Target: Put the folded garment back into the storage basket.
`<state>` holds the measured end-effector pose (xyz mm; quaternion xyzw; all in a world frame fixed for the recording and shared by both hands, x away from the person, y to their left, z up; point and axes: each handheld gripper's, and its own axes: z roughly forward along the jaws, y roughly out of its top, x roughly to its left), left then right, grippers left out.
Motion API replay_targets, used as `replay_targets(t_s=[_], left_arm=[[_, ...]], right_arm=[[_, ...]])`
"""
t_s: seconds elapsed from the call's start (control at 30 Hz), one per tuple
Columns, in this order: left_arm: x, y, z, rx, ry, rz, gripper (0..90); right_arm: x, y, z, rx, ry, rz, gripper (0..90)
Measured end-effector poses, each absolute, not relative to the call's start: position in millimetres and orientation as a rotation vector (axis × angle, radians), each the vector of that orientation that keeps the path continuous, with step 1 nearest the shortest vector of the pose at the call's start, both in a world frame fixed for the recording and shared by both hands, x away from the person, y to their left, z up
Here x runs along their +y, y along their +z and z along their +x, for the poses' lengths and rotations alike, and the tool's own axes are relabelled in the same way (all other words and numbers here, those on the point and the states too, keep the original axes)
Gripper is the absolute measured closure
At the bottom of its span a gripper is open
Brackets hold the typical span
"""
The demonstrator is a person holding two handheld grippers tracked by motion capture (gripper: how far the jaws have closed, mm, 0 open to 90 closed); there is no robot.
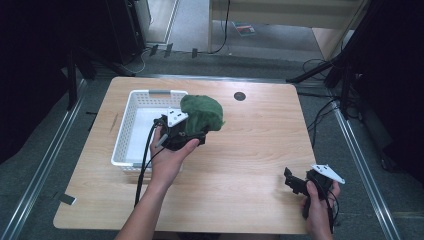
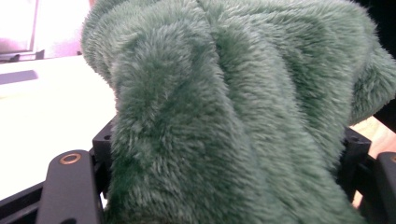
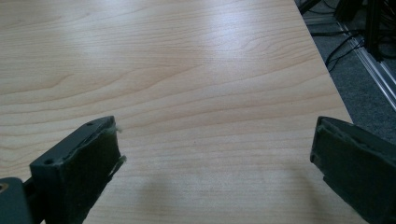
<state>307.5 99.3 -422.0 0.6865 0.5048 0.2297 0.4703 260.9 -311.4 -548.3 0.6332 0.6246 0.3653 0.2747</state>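
Observation:
A fluffy dark green cloth (image 1: 201, 112) is bunched up in my left gripper (image 1: 192, 131), which is shut on it just above the right rim of a white plastic basket (image 1: 131, 131). In the left gripper view the green cloth (image 2: 233, 112) hangs thick between the two black jaws and hides most of what lies beyond. My right gripper (image 1: 292, 181) rests near the table's front right corner. In the right gripper view that gripper (image 3: 215, 154) is open, with bare wood between its jaws.
The light wooden table (image 1: 250, 150) has a small round black hole (image 1: 239, 96) near its far edge. Dark stands and cables (image 1: 320, 75) lie on the grey floor beyond and to the right of the table.

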Motion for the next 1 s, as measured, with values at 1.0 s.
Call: replay_targets(t_s=[1.0], left_arm=[[183, -450, 319, 1.433, 0.637, 1.599, 23.5]], right_arm=[[-311, -548, 261, 1.679, 0.976, 1.700, 1.5]])
